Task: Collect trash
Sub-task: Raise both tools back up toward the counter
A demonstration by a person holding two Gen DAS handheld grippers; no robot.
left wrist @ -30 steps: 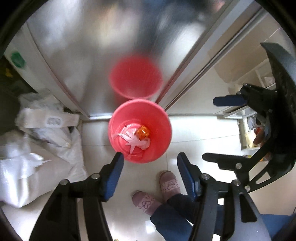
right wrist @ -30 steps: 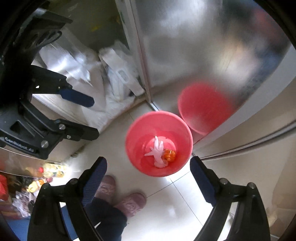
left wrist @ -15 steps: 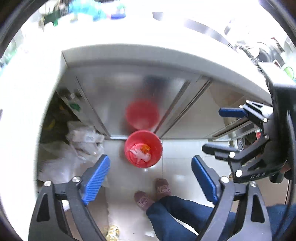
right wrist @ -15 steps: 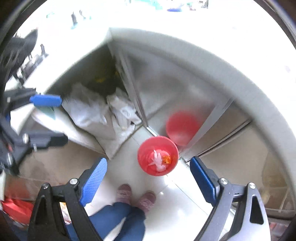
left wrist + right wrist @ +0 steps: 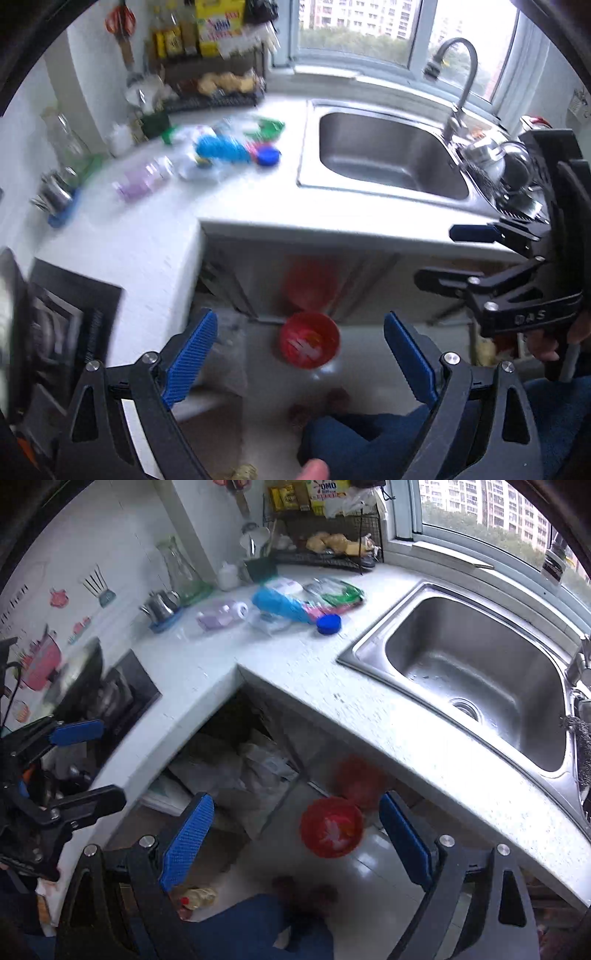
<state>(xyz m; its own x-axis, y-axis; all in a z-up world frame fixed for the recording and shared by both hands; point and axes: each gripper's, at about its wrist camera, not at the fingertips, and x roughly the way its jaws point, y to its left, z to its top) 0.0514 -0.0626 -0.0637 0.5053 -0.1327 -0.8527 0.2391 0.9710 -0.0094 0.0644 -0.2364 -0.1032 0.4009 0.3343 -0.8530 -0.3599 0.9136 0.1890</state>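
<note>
A red bin (image 5: pixel 309 345) stands on the floor below the counter, with white and orange scraps in it; it also shows in the right wrist view (image 5: pixel 331 832). Trash lies on the white counter (image 5: pixel 295 672): a blue packet (image 5: pixel 280 607), a blue cap (image 5: pixel 328 624), a purple bottle (image 5: pixel 218 616), a green wrapper (image 5: pixel 340 592). The same pile shows in the left wrist view (image 5: pixel 221 151). My left gripper (image 5: pixel 299 362) is open and empty, high above the bin. My right gripper (image 5: pixel 295 845) is open and empty, also above the bin.
A steel sink (image 5: pixel 476 679) with a tap (image 5: pixel 458 81) is set in the counter at the right. A wire rack (image 5: pixel 325 542) stands at the back. A stove (image 5: pixel 110 690) is at the left. White bags (image 5: pixel 236 771) lie under the counter. My feet (image 5: pixel 303 890) are on the floor.
Both grippers have risen from just above the bin to above counter height, so the countertop, the sink and the trash pile have come into view. The left jaws have opened wider.
</note>
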